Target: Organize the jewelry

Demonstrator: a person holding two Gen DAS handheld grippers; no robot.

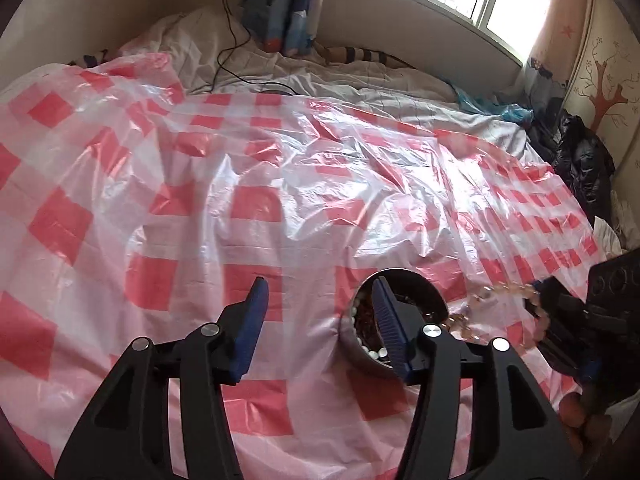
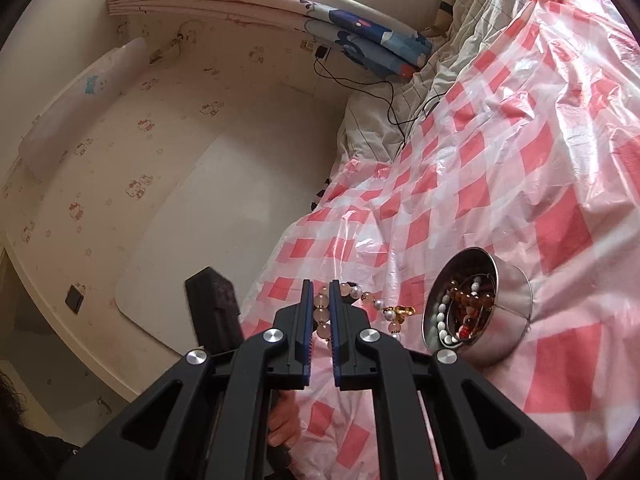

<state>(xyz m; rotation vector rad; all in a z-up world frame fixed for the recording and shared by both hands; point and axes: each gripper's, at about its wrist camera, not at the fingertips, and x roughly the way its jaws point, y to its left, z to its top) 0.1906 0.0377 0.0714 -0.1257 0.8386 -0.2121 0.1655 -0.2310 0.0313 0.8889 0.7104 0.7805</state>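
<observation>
Right gripper jaws pinch pale bead bracelet, carried clear for the steel tin. Left gripper jaws spread, empty, beside tin on bed.

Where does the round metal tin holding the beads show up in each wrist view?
Left wrist view: the metal tin sits low, right of centre, partly hidden behind the open left gripper's right-hand finger.
Right wrist view: the tin lies right of centre, to the right of the right gripper, which is shut on a pink bead bracelet.
Shared landmark: the red-and-white checked plastic sheet.
</observation>
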